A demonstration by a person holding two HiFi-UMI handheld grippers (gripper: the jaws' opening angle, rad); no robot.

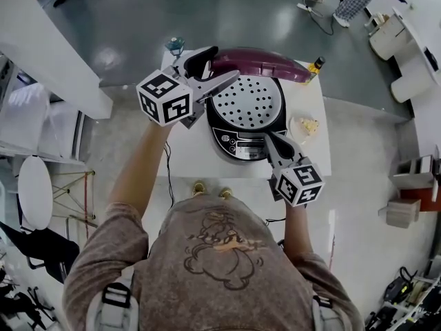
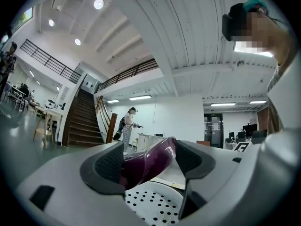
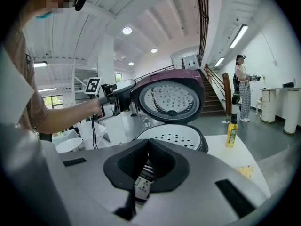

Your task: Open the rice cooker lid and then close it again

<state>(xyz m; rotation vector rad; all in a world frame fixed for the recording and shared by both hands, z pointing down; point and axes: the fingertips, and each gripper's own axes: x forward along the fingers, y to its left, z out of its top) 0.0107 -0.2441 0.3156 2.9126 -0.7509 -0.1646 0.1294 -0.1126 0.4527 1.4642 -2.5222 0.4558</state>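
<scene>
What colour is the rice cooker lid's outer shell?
The lid is glossy dark purple outside; it shows best in the head view.

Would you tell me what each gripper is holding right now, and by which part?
The left gripper grips the open purple lid by its edge; the right gripper, shut, holds nothing.

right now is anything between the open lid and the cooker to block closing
Nothing visible. The perforated tray sits inside the rim below the lid, and the right gripper is low at the front panel.

Rice cooker (image 1: 246, 126) on table (image 1: 313, 158), lid (image 1: 258, 64) behind (bottle (image 1: 315, 65) at right)
</scene>
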